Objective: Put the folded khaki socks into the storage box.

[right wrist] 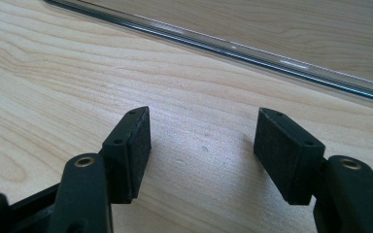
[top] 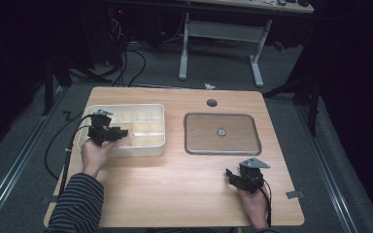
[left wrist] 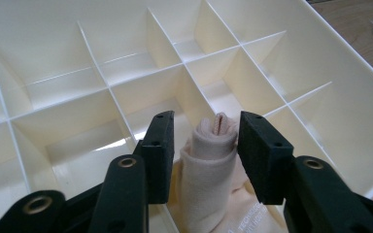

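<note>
A: What is on the table, counted by kind?

B: One cream divider box (top: 148, 148), one rolled beige cloth (left wrist: 211, 160) inside it, and one clear flat lid (top: 222, 134) with a single knob in its middle.

A: And the tools?

B: Two handheld grippers: the left gripper (left wrist: 204, 153) and the right gripper (right wrist: 201, 150), each with two black jaws. Two hands hold them.

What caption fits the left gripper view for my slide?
Left gripper fingers flank a rolled beige cloth standing in a compartment of the cream divided tray.
</note>
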`<state>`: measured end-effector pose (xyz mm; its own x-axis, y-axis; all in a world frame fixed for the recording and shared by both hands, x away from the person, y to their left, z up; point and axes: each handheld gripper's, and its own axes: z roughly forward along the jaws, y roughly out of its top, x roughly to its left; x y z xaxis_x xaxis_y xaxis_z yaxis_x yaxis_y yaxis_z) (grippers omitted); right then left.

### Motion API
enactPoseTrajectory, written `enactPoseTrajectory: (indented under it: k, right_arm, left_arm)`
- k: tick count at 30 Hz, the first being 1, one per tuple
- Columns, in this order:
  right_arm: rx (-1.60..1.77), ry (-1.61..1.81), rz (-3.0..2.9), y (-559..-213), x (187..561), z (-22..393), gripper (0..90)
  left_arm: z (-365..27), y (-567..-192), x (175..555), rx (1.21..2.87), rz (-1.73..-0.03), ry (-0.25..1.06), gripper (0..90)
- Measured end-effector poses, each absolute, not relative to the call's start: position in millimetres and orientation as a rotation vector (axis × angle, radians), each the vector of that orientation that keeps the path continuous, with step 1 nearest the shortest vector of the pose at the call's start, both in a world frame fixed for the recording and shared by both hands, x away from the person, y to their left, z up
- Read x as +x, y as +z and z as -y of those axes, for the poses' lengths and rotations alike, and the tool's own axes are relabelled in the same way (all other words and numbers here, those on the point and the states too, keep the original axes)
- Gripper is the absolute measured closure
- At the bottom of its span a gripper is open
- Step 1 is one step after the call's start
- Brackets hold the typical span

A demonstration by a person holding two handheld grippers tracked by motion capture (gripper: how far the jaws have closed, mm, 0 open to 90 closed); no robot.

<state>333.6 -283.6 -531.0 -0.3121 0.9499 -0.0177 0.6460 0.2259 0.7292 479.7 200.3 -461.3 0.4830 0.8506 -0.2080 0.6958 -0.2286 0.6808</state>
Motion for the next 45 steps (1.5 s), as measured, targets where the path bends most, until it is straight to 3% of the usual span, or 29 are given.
enactPoseTrajectory:
  k: [5,10,20,45]
  right_arm:
    - [1.465,0.868,-2.04,-531.0,333.6,283.6,38.6]
    - [1.466,0.868,-2.04,-531.0,333.5,283.6,38.6]
    - [1.465,0.867,-2.04,-531.0,333.5,283.6,38.6]
    - [1.465,0.868,-2.041,-531.1,333.5,283.6,38.5]
  left_arm:
    - [-197.9,-460.8,478.0,2.01,-1.261,0.278,75.5]
    - [-197.0,-461.7,474.8,2.074,-1.253,0.287,79.5]
    - [-190.1,-470.1,473.8,2.162,-1.266,0.336,80.8]
    - [-188.7,-475.9,478.1,2.163,-1.245,0.371,81.4]
